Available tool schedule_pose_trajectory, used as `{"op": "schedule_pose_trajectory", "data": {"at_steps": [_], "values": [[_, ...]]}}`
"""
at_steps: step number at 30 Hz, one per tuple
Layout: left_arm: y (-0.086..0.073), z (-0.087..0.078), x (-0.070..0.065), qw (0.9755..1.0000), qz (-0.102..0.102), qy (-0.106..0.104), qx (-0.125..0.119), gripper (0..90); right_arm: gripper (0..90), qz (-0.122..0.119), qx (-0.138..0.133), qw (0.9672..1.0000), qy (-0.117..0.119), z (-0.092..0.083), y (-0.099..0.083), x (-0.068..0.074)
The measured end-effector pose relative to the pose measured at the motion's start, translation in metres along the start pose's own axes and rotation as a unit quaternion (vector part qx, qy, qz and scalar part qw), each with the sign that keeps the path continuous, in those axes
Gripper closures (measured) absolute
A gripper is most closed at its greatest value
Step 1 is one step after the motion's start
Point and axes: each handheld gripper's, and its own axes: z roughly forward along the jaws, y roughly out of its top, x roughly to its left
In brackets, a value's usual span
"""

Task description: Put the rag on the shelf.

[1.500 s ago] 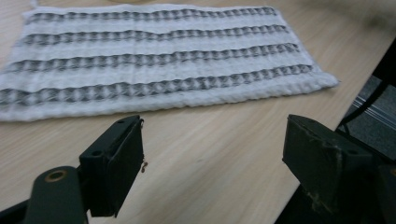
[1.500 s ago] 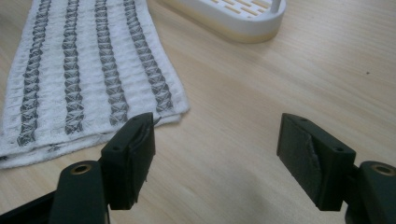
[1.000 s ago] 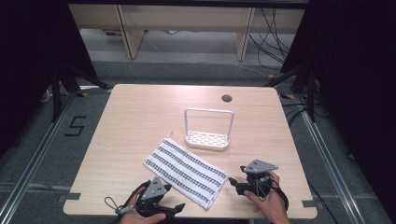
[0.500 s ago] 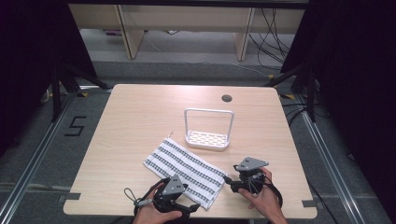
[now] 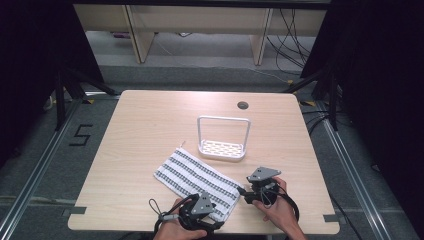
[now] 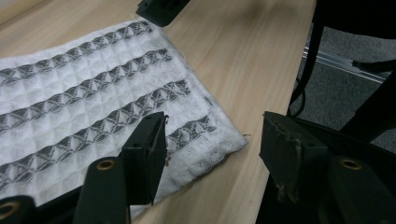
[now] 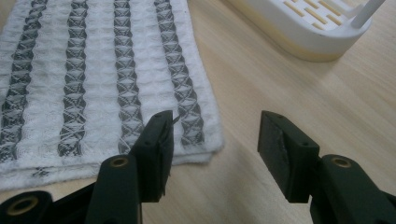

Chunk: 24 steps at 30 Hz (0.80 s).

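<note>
One camera hangs fixed above the near side of the surface [image 5: 150, 130], looking forward and down from well back, so it takes in the whole top, the floor around it and the shelving beyond. The left tongs [image 6: 212, 154] carry a second camera that rides low and close, looking along its own jaws at a corner of the striped cloth [image 6: 93, 112] and the surface's edge. A third on the right tongs [image 7: 212, 149] sits equally near and looks across another corner of that cloth [image 7: 93, 70] toward the white rack [image 7: 317, 28]; all three views share the cloth.
</note>
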Motion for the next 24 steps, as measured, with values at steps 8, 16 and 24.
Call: {"op": "schedule_pose_trajectory", "data": {"at_steps": [8, 16, 24], "values": [[0.002, 0.008, -0.007, 0.9999, 0.001, -0.013, 0.002, 48.0, 47.6, -0.004, 0.004, 1.0, 0.0, 0.003, 0.002, 0.0], [0.005, 0.014, -0.003, 0.9979, 0.042, -0.008, 0.048, 56.9, 50.7, -0.002, 0.008, 1.0, 0.002, 0.009, 0.002, 0.003], [0.004, 0.015, 0.001, 0.9982, 0.043, 0.006, 0.04, 73.1, 62.2, -0.01, 0.015, 0.9998, 0.001, 0.014, 0.003, 0.003]]}}
